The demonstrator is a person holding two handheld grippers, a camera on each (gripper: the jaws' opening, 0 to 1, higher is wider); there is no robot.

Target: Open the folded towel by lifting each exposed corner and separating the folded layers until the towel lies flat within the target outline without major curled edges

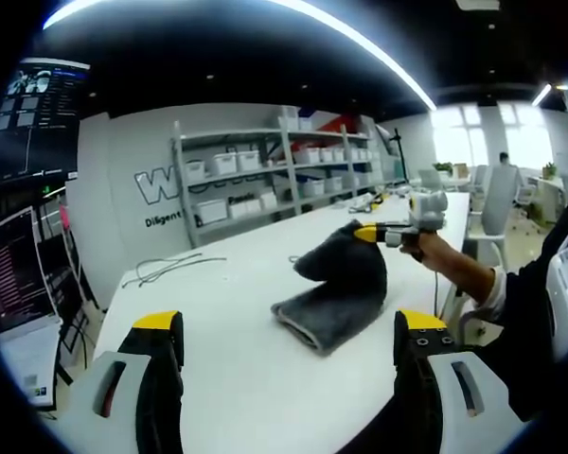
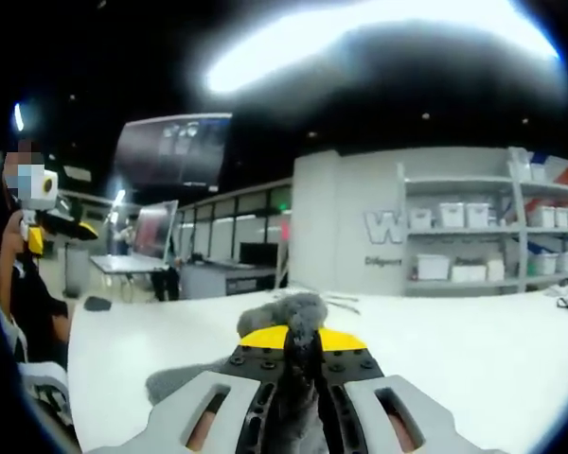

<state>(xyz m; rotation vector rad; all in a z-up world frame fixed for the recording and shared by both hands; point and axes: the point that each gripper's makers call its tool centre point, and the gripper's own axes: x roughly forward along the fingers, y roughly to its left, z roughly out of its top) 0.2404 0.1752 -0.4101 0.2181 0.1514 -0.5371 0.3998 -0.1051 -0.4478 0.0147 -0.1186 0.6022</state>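
White desk point(image 1: 227, 312) ran long through an office-like room, with shelving point(image 1: 265, 175) of white bins against the wall. On it lay the dark grey towel point(image 1: 336, 288), still folded, one corner raised. The right tool point(image 1: 374, 233) was clamped shut on that corner. The left tool point(image 1: 289, 355) hovered wide open and empty, short of the towel. With only one corner pinched, the whole bundle could rise instead of the layers parting, or the cloth could slip free. Wall lettering point(image 1: 161, 189) began with "W"; the smaller line beneath was only partly legible.
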